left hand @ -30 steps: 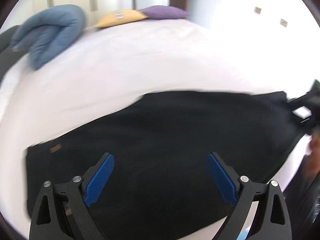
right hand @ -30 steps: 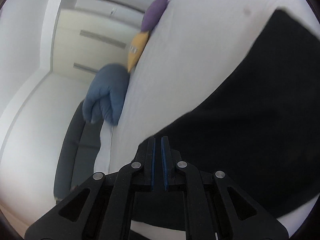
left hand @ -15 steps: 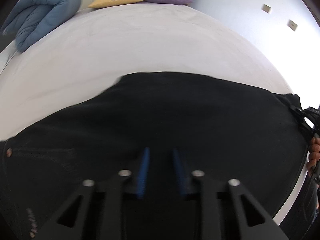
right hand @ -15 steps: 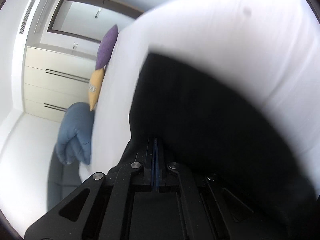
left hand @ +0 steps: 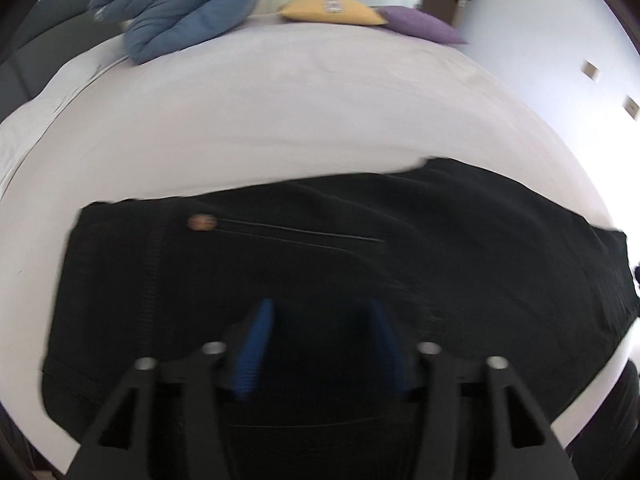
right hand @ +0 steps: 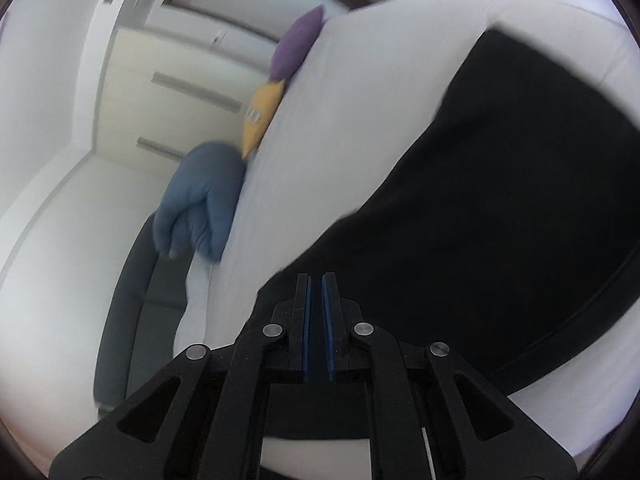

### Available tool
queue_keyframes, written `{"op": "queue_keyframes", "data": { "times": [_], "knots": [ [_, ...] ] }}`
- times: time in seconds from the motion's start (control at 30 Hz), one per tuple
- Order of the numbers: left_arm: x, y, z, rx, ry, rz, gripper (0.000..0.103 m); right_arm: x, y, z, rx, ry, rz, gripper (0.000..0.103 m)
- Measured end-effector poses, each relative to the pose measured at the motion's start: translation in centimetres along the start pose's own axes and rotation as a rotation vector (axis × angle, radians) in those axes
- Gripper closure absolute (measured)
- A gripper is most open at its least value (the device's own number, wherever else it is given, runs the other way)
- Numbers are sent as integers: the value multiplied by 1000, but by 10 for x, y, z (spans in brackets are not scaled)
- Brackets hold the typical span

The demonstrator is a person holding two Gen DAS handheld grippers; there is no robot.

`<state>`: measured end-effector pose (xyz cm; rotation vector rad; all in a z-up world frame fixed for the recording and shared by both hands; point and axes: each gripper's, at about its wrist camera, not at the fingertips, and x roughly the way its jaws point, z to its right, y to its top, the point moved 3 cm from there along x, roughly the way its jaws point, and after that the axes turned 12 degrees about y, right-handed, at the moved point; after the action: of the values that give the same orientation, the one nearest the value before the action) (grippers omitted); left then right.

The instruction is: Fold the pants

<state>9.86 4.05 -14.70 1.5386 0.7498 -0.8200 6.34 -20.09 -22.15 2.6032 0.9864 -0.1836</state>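
Note:
Black pants lie flat across the near part of a white bed, waistband with a brown button at the left. My left gripper is partly open just above the pants' near middle, holding nothing. In the right wrist view the pants stretch away to the upper right. My right gripper hovers at their near edge, its blue pads a narrow gap apart; I cannot tell whether cloth sits between them.
A folded blue duvet, a yellow pillow and a purple pillow lie at the bed's far end. A dark sofa stands beside the bed. Wardrobe doors stand beyond.
The left gripper closed to a narrow gap, then reopened partway and pulled back from the pants. The right gripper's pads, pressed together half a second ago, now stand slightly apart, and its view has swung.

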Motion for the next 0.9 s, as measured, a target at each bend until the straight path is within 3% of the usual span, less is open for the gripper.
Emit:
{"op": "queue_keyframes", "data": {
  "times": [0.07,0.13,0.17,0.23,0.27,0.37,0.4,0.47,0.5,0.53,0.57,0.6,0.67,0.77,0.83,0.9],
  "knots": [
    [4,-11,20,33,-6,-3,27,46,-32,5,28,-39,-94,96],
    [10,-23,33,49,32,-15,26,51,-45,30,53,-109,-105,98],
    [10,-23,36,52,35,5,26,40,-41,44,77,-134,-70,103],
    [11,-29,33,65,22,12,24,25,-32,66,112,-131,33,103],
    [10,-34,29,73,20,12,24,6,-20,77,102,-185,93,103],
    [3,-38,20,96,29,12,24,-86,15,105,173,-262,317,103],
    [-2,-42,19,99,42,13,24,-123,29,114,189,-267,370,100],
    [-12,-47,17,97,81,11,25,-155,34,104,160,-285,433,98],
    [-16,-47,20,92,95,14,29,-166,33,96,133,-302,454,83],
    [-22,-46,27,87,89,27,29,-172,30,88,116,-300,468,40],
    [-30,-47,38,85,66,42,29,-174,27,83,115,-290,487,14],
    [-36,-46,49,87,43,53,29,-171,19,76,116,-269,537,0],
    [-48,-43,72,93,2,74,29,-165,21,70,124,-203,523,0],
    [-48,-34,107,83,-67,64,29,-121,8,85,232,-150,471,0],
    [-37,-19,117,77,-97,59,29,-99,-7,94,302,-135,444,11],
    [-31,-15,129,67,-114,41,29,-101,-10,101,357,-153,442,18]
  ]
}}
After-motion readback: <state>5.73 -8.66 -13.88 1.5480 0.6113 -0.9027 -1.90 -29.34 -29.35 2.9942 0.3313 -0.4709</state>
